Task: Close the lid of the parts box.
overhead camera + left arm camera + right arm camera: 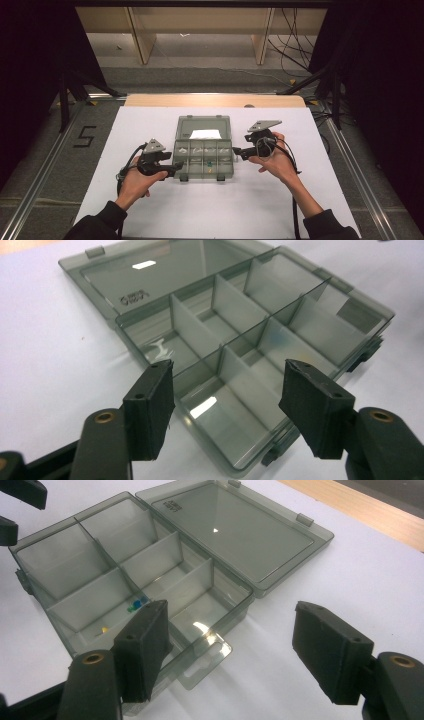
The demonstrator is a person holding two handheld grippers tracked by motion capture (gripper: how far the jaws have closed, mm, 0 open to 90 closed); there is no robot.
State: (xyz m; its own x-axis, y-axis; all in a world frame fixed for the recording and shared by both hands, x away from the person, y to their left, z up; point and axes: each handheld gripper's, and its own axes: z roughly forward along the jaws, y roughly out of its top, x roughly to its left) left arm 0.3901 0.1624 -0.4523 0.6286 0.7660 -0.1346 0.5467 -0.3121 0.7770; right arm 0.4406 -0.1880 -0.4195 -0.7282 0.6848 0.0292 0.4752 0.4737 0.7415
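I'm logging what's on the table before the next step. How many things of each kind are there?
Compartment box, lid open: 1
Small coloured pieces inside it (blue-green, yellow): 2 spots, too small to count closer
Handheld grippers (left gripper, right gripper): 2
Total: 5

A lab recording bay is suggested: a white-covered table [150, 210] is framed by metal rails [40, 170], with loose cables [295, 45] at one o'clock.

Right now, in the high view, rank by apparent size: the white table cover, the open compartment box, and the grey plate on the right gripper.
1. White table cover, by far the largest.
2. Open compartment box.
3. Grey plate on the right gripper, smallest.
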